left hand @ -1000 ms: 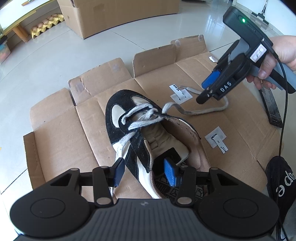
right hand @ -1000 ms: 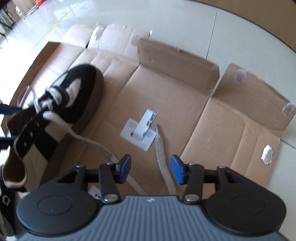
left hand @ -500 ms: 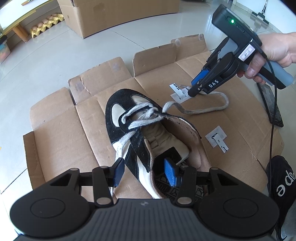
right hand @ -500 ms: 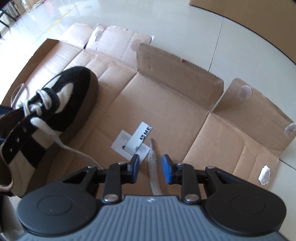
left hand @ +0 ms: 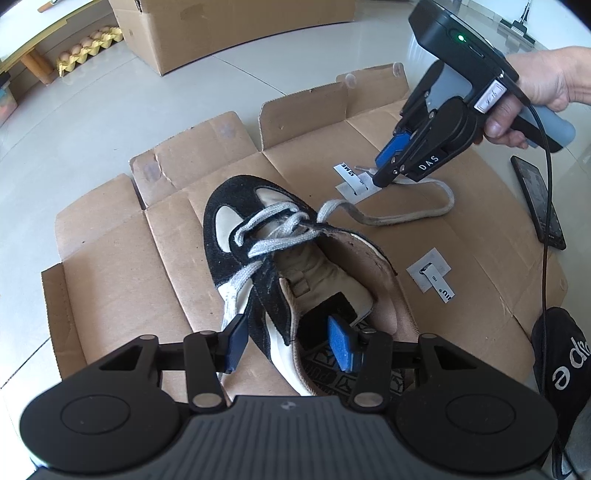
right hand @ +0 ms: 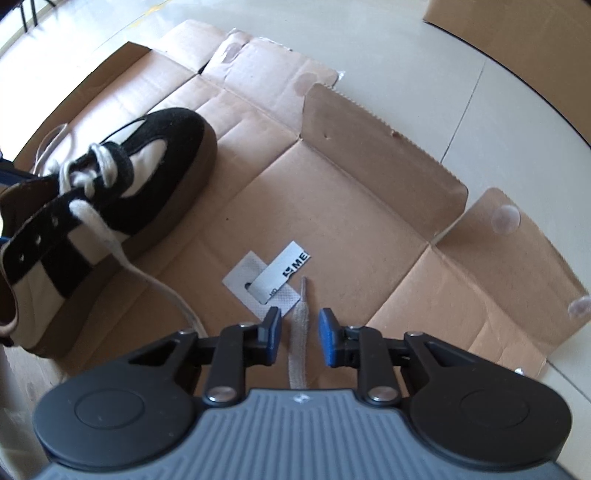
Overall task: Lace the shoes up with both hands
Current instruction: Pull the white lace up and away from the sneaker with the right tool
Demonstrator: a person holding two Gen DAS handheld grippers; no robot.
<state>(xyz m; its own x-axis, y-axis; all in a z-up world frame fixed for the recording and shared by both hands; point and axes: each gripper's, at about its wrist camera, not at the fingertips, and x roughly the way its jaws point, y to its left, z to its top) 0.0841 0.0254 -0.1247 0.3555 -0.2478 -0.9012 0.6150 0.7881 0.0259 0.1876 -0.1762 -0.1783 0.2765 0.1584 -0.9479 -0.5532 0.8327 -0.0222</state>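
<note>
A black-and-cream sneaker (left hand: pixel 236 206) (right hand: pixel 166 147) lies on flattened cardboard (left hand: pixel 110 240), laced only through its front eyelets. One grey lace end (left hand: pixel 406 218) loops off to the right. My left gripper (left hand: pixel 288 343) is open and straddles the sneaker's left side wall, one pad outside and one inside the shoe. My right gripper (right hand: pixel 300 338) (left hand: pixel 384 173), held by a hand (left hand: pixel 543 85), points down over the lace's tip (right hand: pixel 301 306). The lace lies between its narrowed jaws, with a gap on each side.
A paper label (right hand: pixel 273 280) lies beside the lace tip, and a second label (left hand: pixel 432 275) lies right of the shoe. A phone (left hand: pixel 539 206) and a black bag (left hand: pixel 565 369) lie at the right. A large cardboard box (left hand: pixel 221 29) and an egg tray (left hand: pixel 88 40) sit behind.
My right gripper came down onto the lace's end beside the label, rolled a little, and its jaws narrowed around the lace. The left gripper and the shoe stayed put.
</note>
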